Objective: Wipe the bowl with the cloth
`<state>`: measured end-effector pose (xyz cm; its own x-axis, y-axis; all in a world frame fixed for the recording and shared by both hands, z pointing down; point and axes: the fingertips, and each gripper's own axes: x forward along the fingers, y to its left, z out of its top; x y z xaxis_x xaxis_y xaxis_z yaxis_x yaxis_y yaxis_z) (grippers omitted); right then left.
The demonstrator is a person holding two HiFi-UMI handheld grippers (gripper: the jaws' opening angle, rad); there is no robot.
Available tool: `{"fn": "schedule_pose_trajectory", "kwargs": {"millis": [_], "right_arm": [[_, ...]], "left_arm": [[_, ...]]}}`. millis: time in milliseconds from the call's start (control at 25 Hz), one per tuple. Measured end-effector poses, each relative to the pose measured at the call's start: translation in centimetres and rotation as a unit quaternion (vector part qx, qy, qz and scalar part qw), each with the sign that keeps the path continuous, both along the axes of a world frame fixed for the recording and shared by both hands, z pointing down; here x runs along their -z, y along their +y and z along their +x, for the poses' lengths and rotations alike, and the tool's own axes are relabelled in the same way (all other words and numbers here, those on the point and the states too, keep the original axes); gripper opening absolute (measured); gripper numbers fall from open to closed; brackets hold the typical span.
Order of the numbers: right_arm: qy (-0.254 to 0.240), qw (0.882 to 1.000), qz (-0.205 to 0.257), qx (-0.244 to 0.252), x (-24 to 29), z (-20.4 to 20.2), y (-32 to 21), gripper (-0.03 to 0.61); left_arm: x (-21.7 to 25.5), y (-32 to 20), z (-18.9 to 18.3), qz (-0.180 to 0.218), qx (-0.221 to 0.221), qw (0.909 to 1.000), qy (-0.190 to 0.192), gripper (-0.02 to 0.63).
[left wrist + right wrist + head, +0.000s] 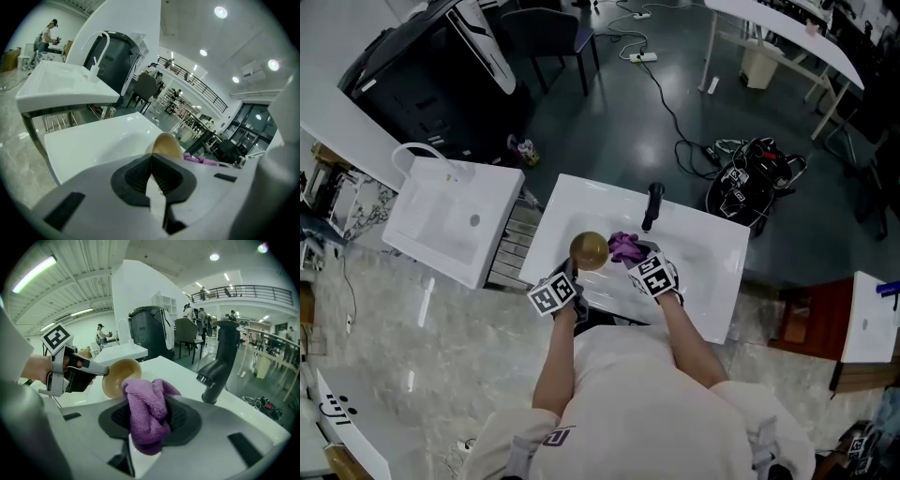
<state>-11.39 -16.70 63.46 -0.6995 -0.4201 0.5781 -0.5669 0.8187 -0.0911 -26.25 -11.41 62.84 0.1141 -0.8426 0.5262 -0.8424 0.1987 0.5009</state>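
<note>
A tan bowl point(589, 249) is held tilted on its side over the white sink basin point(703, 258). My left gripper point(571, 270) is shut on its rim. In the left gripper view the bowl point(167, 145) sticks up just past the closed jaws of the left gripper point(151, 159). My right gripper point(637, 255) is shut on a bunched purple cloth point(626, 247), right beside the bowl's open side. In the right gripper view the cloth point(147, 411) fills the right gripper point(147, 420), and the bowl point(119, 377) faces it, held by the left gripper point(96, 369).
A black faucet point(652, 204) stands at the sink's far edge, seen also as the faucet point(220, 359) to the right of the cloth. A second white sink point(450, 220) with a white tap sits to the left. A black bag point(755, 173) and cables lie on the floor.
</note>
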Motion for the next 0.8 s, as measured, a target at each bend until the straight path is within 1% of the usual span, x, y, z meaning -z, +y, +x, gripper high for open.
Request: {"fn": "schedule_pose_trajectory", "kwargs": {"millis": [200, 360, 800], "right_arm": [[-0.001, 1.0, 0.001, -0.002, 0.3, 0.3, -0.3, 0.121], [0.001, 1.0, 0.002, -0.003, -0.1, 1.2, -0.3, 0.121], [0.004, 1.0, 0.004, 0.004, 0.2, 0.6, -0.4, 0.121]], "left_arm": [[0.0, -0.1, 0.1, 0.0, 0.0, 1.0, 0.003, 0.009], [-0.6, -0.1, 1.0, 0.003, -0.004, 0.9999, 0.009, 0.009], [-0.8, -0.1, 0.5, 0.001, 0.0, 0.9999, 0.016, 0.009]]}}
